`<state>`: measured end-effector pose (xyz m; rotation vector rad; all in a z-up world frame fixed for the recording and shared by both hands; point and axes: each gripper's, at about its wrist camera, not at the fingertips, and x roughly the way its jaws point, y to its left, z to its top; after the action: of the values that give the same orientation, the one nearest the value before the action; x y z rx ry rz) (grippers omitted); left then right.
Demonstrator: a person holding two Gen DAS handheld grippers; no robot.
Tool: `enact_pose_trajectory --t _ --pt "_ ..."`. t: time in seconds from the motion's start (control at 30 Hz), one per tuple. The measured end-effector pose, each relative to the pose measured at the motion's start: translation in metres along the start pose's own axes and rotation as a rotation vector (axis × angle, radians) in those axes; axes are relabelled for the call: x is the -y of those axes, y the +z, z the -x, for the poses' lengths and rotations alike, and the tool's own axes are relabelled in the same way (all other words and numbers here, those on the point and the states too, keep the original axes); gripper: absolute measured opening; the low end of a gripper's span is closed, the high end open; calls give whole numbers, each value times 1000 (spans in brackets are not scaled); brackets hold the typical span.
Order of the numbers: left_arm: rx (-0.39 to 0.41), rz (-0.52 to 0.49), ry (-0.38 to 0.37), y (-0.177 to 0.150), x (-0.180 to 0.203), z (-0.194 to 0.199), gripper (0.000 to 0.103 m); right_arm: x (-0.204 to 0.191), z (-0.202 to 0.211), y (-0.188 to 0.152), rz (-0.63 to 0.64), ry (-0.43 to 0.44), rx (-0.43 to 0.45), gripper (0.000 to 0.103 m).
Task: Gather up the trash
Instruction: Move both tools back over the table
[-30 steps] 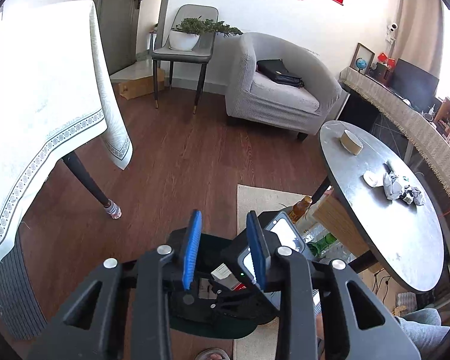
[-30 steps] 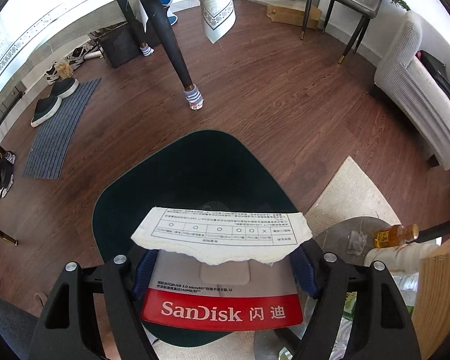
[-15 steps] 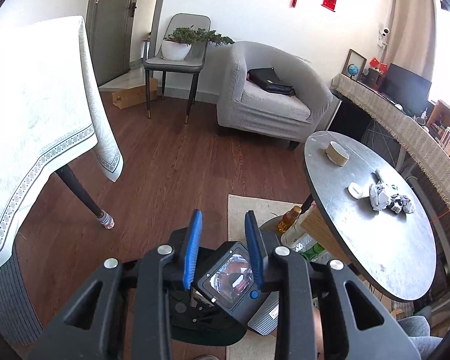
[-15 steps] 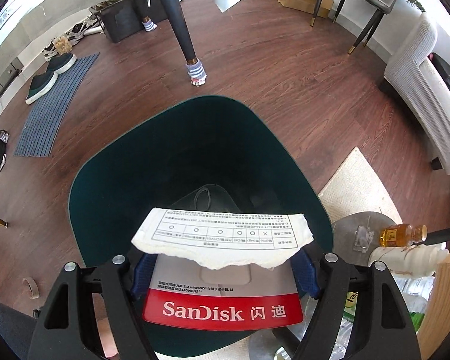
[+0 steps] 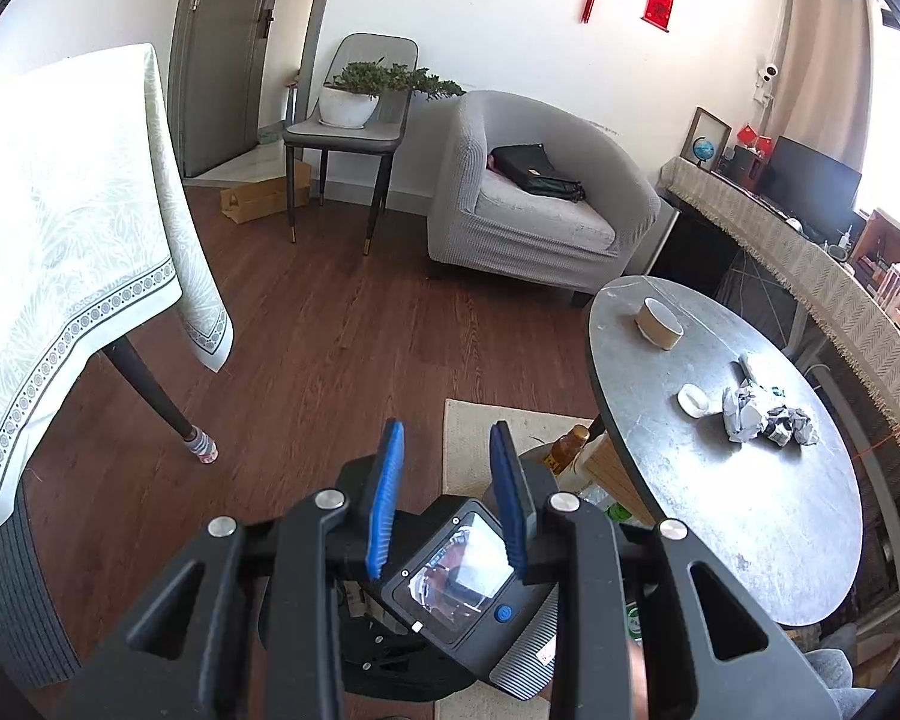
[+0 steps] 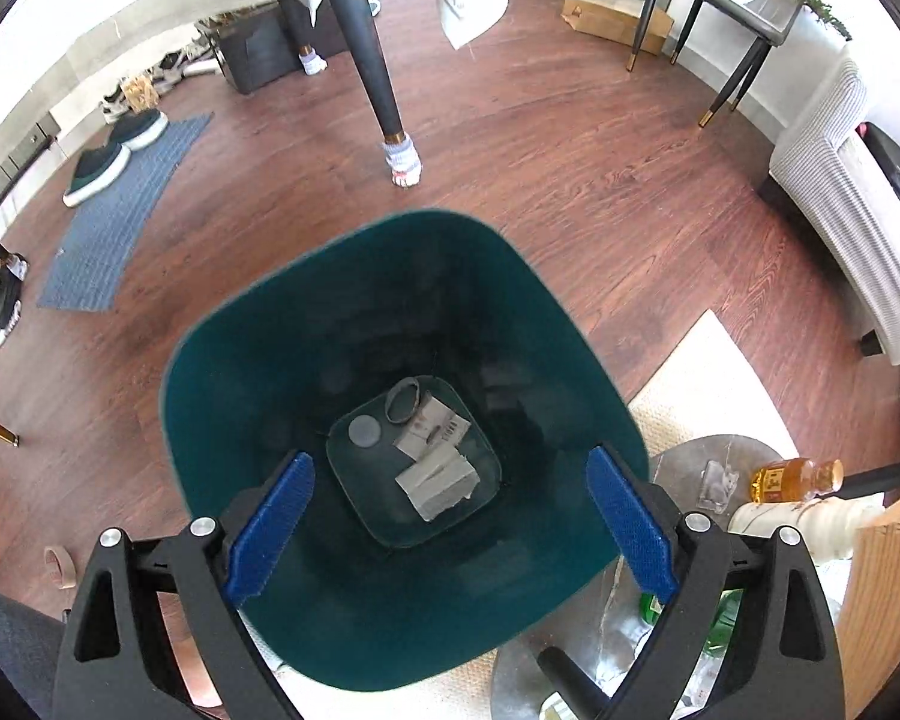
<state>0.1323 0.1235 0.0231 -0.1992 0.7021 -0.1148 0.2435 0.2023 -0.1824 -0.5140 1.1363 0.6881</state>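
My right gripper (image 6: 450, 528) is wide open and empty, right above the dark green trash bin (image 6: 222, 360). Torn packaging pieces (image 6: 438, 468) lie on the bin's bottom beside a small ring and a grey disc. My left gripper (image 5: 447, 498) is open and empty, held above the right gripper's camera body (image 5: 459, 576). On the round grey table (image 5: 750, 528), crumpled paper balls (image 5: 768, 417), a white cap (image 5: 693, 401) and a tape roll (image 5: 659, 321) lie to the right of the left gripper.
A tablecloth-covered table (image 5: 60, 240) with a dark leg (image 6: 378, 60) stands to the left. A grey armchair (image 5: 534, 210) and a chair with a plant (image 5: 354, 120) stand at the back. Bottles (image 6: 792, 477) crowd the table base beside the bin, on a beige rug (image 6: 708, 384).
My right gripper opened and let go of the SanDisk package and torn paper, which now lie in the bin. The left gripper rose and tilted up a little.
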Motion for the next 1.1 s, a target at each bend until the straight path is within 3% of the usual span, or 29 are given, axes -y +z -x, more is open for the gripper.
enact_pose_trajectory --t 0.4,0.67,1.1 --pt "70 118 55 13 -32 18 31 -5 91 7 15 51 201 93" --pt "61 148 101 10 -52 20 31 -2 141 3 28 24 279 78" --pt "62 119 91 16 -25 10 35 33 228 -12 -30 -42 445 77"
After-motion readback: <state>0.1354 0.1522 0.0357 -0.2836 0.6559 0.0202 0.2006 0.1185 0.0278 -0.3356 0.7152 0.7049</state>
